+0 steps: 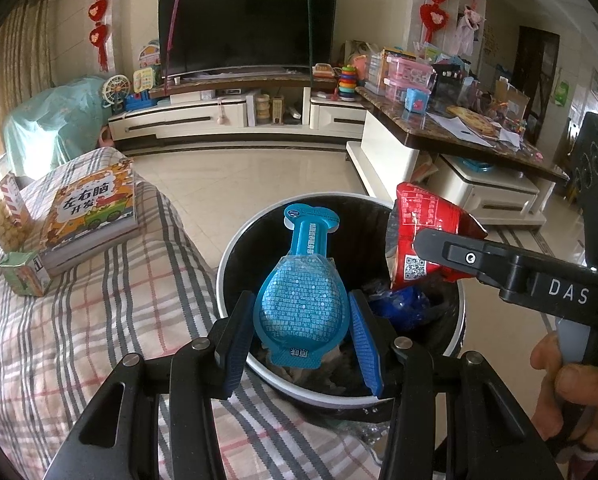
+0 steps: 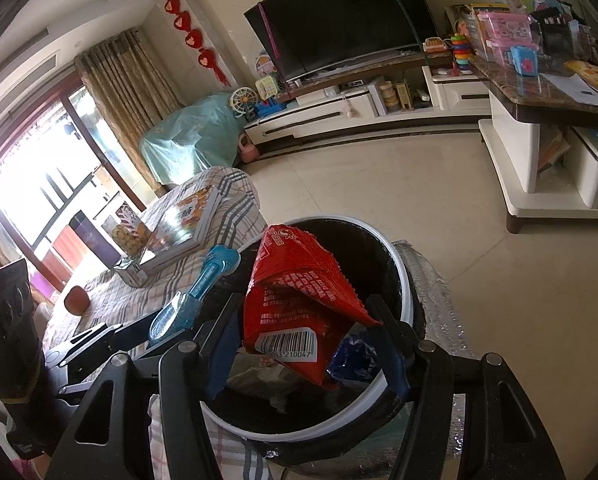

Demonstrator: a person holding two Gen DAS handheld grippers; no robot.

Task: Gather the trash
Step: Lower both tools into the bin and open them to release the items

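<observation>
My left gripper [image 1: 303, 332] is shut on a blue spoon-shaped plastic package [image 1: 305, 288] and holds it over the open black trash bin [image 1: 235, 248] with a white rim. My right gripper [image 2: 305, 344] is shut on a red snack wrapper [image 2: 295, 304] and holds it over the same bin [image 2: 399, 276]. The wrapper also shows in the left wrist view [image 1: 419, 236], with the right gripper [image 1: 431, 240] reaching in from the right. The blue package [image 2: 187, 304] shows at the left in the right wrist view. Trash, including a blue wrapper [image 1: 403, 308], lies in the bin.
A plaid-covered sofa [image 1: 99, 320] at the left carries a children's book [image 1: 91, 212], a small green carton [image 1: 25, 274] and a snack box [image 1: 7, 216]. A cluttered marble table [image 1: 459, 128] stands at the right. A TV [image 1: 247, 24] and its cabinet line the far wall.
</observation>
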